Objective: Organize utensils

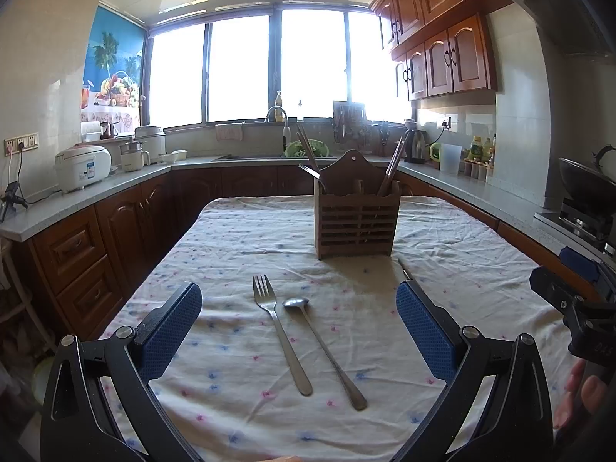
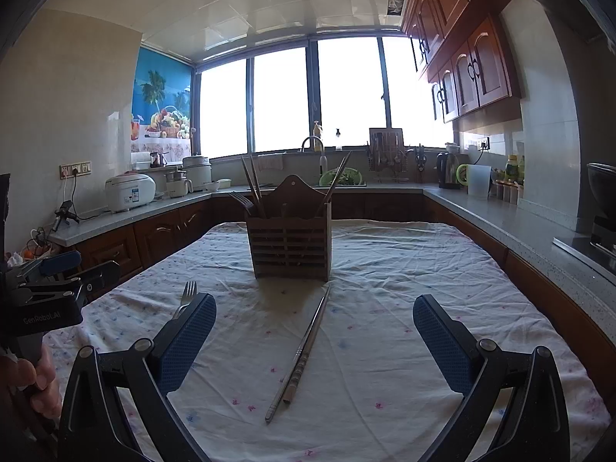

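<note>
left gripper gapes wide above the flowered tablecloth, empty, with a fork and spoon lying between its fingers. farther back stands the wooden holder. right gripper is wide too, empty, over metal chopsticks.

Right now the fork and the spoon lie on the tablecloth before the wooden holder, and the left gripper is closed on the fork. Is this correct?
Not quite. The left gripper is open, holding nothing; the left wrist view shows this. The fork and spoon do lie on the tablecloth before the wooden holder.
</note>
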The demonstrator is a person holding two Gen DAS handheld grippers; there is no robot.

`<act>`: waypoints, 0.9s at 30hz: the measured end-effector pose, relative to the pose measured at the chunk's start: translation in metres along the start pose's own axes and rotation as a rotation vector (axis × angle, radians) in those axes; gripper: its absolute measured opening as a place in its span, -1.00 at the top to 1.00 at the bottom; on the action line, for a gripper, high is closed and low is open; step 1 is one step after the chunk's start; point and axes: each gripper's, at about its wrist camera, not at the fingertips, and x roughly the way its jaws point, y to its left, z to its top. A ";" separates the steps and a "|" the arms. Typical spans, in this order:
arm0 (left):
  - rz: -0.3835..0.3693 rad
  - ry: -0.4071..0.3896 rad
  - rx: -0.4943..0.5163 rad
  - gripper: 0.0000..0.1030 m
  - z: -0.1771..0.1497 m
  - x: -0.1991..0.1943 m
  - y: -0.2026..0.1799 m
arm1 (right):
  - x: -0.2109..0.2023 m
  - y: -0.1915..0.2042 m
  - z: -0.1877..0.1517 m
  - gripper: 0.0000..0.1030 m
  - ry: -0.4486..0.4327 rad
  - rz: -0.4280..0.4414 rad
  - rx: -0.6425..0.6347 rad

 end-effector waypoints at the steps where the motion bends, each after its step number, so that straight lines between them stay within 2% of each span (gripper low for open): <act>1: 0.000 0.001 0.000 -1.00 0.000 0.000 0.000 | 0.000 0.000 0.000 -1.00 0.000 0.000 0.001; 27: -0.015 0.011 0.003 -1.00 0.003 -0.002 -0.001 | -0.003 0.008 0.005 -1.00 -0.012 0.026 -0.003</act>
